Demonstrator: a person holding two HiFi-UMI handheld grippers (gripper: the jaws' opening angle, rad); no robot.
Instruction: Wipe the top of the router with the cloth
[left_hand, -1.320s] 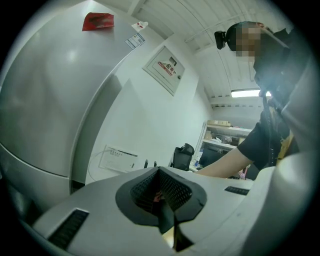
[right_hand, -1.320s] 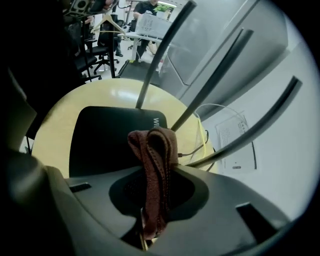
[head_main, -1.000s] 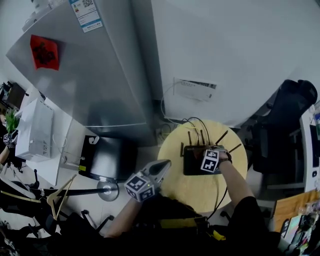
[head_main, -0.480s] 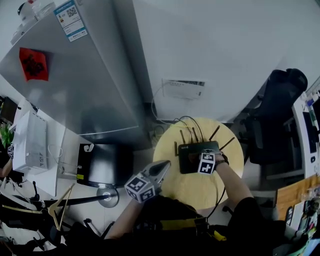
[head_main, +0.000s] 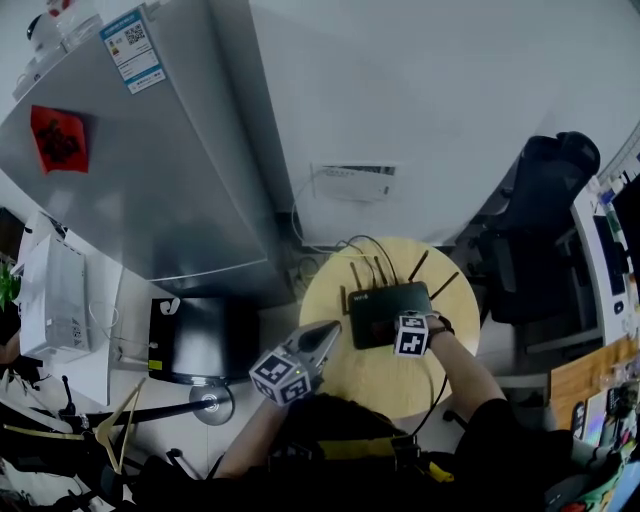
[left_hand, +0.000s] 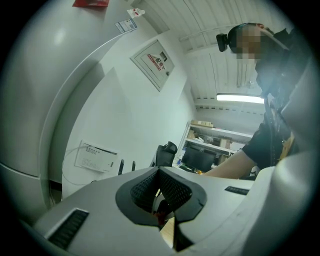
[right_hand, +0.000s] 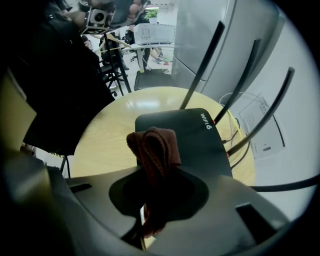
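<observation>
Now the right tongs (right_hand: 152, 195) are pinching the cloth (right_hand: 152, 147) over the router (right_hand: 197, 137).

The black router is lying toward the far side of the round tabletop (right_hand: 110, 135), with its antennas standing along the wall side. Its long axis is running left to right across the person. Seen from the right tongs it is stretching straight ahead, so most of the top is lying leftward, beyond the cloth. These tongs are sitting at the router's near right corner with jaws clamped tight on the brown cloth. The cloth's folded end is hanging forward onto or just above the lid; I cannot tell whether it is touching. The left tongs (head_main: 322, 335), jaws together and gripping nothing, are hovering at the tabletop's left rim, off the router.
</observation>
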